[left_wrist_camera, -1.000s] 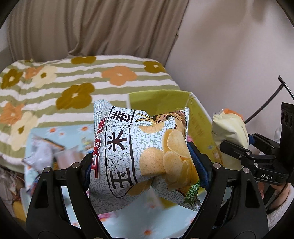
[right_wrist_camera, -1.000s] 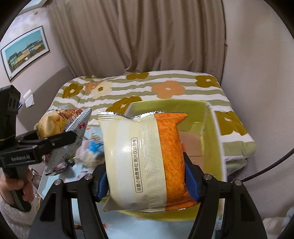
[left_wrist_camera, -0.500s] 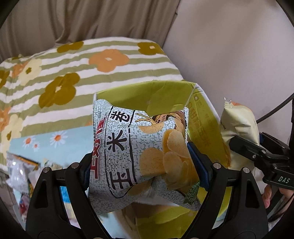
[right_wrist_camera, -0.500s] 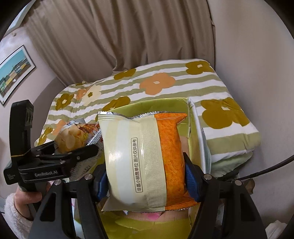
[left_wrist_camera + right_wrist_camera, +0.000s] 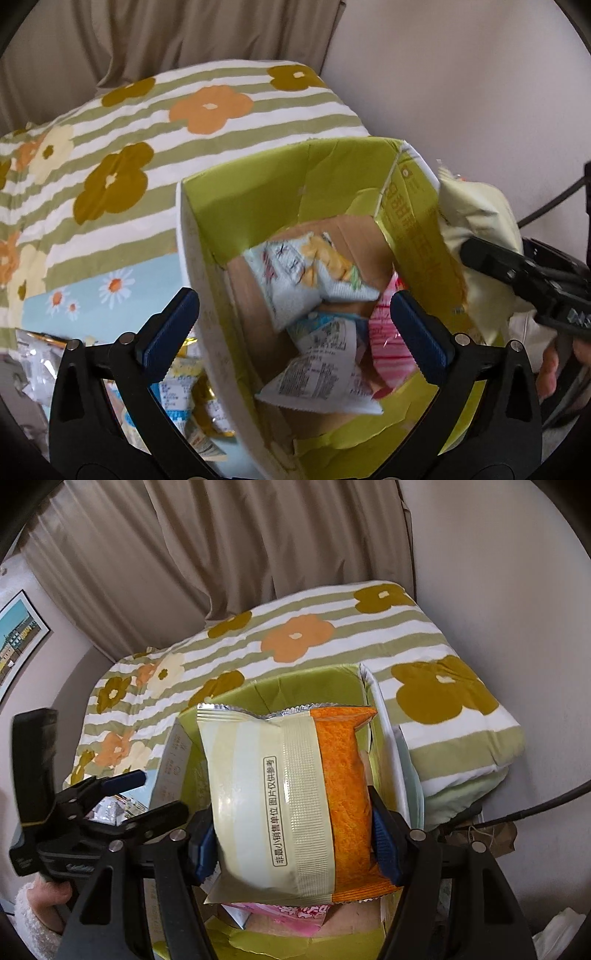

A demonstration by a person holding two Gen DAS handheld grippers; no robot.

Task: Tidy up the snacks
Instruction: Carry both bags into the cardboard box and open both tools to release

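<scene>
Two tools tilt steeply down over the green box point(image 5: 236, 206). My left tool point(image 5: 293, 325) has just been opening, nothing between its pads; the chip bag point(image 5: 314, 269) lies inside. My right tool point(image 5: 291, 843) clamps the orange-and-cream packet point(image 5: 288, 794) above the box, bed point(image 5: 332, 627) beyond.

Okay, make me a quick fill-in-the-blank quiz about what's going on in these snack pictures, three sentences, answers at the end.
1. The chip bag lies inside the green ____.
2. The right gripper is shut on a cream and ____ snack packet.
3. The left gripper, whose jaws have just been opening, holds ____.

Answers: box; orange; nothing
</scene>
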